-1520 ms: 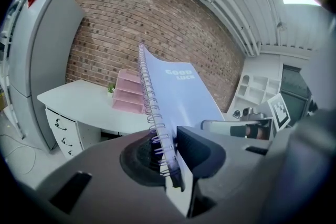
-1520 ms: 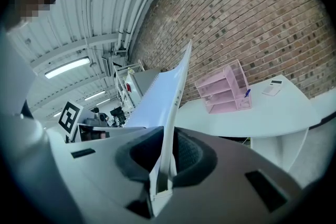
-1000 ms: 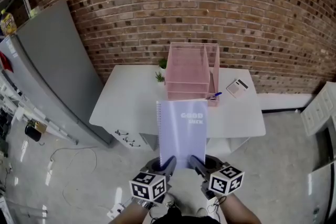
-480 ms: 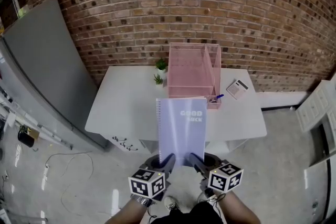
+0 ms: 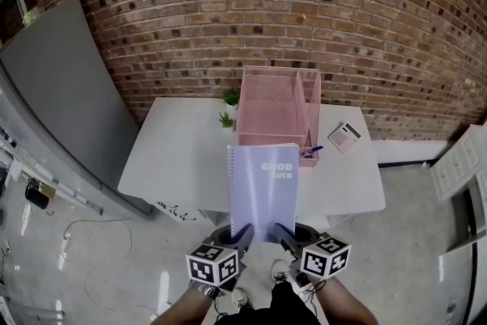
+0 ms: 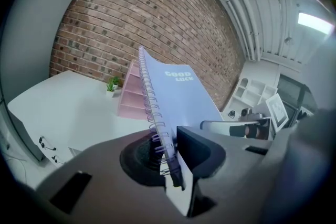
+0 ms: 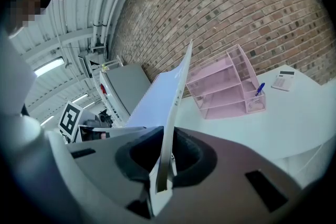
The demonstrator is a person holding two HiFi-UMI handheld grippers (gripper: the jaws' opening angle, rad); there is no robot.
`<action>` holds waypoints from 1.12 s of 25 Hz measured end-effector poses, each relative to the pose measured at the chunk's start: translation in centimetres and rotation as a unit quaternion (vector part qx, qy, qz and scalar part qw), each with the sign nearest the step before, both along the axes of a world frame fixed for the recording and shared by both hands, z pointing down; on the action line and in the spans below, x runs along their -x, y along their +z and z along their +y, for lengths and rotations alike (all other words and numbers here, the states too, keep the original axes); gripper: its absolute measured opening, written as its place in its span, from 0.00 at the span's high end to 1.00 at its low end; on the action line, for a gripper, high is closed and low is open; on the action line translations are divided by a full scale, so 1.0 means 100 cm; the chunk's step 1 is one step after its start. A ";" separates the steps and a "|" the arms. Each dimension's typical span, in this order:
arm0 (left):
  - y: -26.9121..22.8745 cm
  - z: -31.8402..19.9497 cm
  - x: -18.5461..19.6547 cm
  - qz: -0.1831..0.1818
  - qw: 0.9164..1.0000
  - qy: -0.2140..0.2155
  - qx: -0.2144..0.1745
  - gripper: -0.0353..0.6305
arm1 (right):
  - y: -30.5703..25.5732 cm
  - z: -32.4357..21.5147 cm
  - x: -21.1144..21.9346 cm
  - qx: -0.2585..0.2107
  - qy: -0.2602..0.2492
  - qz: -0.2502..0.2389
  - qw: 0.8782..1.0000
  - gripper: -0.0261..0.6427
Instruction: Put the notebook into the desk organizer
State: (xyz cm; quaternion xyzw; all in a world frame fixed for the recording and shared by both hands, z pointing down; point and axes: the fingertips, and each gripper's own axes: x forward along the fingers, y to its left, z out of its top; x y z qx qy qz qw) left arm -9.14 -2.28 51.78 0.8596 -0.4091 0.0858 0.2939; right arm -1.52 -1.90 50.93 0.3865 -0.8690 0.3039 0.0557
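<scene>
In the head view, a lilac spiral notebook [image 5: 264, 190] is held in the air, nearer than the white table [image 5: 183, 156]. Its near edge is gripped by the left gripper [image 5: 242, 234] at the left corner and the right gripper [image 5: 283, 234] at the right. The pink desk organizer [image 5: 278, 114] is seen on the table, apart from the notebook.

In the left gripper view, the jaws are clamped on the spiral binding.

In the right gripper view, the jaws are pinched on the notebook's edge, and a blue pen [image 7: 260, 89] is seen at the organizer's right end.
</scene>
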 end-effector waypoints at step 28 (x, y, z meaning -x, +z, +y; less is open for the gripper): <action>0.076 -0.063 -0.057 -0.022 0.992 -0.078 0.093 0.84 | 0.087 -0.075 -0.058 0.114 -0.078 -0.024 0.990 0.89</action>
